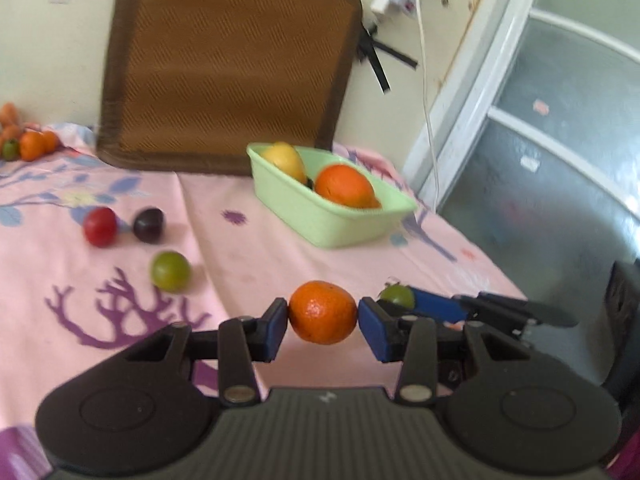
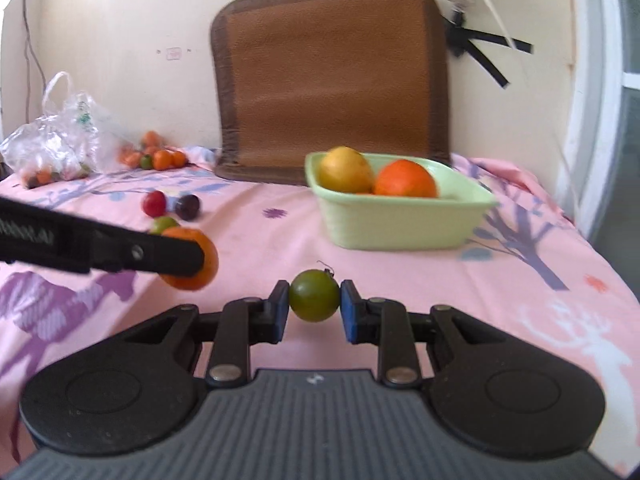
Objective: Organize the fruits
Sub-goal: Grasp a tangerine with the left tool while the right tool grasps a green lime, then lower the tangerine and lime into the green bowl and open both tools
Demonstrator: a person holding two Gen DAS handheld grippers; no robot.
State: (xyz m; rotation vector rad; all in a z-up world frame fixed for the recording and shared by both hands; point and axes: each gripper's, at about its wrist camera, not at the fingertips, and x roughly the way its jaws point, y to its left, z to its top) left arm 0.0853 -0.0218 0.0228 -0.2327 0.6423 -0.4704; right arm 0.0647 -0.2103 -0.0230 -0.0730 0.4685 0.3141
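Left gripper (image 1: pixel 322 313) clamped on small orange (image 1: pixel 322 312). Right gripper (image 2: pixel 314 302) clamped on green fruit (image 2: pixel 314 295). Green tub (image 2: pixel 400 224) beyond, containing larger citrus.

The right gripper (image 2: pixel 314 306) clamps a small green fruit (image 2: pixel 314 296) between its blue pads. To the left, the left gripper (image 2: pixel 192 258) holds a small orange (image 2: pixel 200 252). Beyond them, a green tub (image 2: pixel 400 224) holds an orange (image 2: pixel 405 179) and what seems a yellow fruit (image 2: pixel 345 170).
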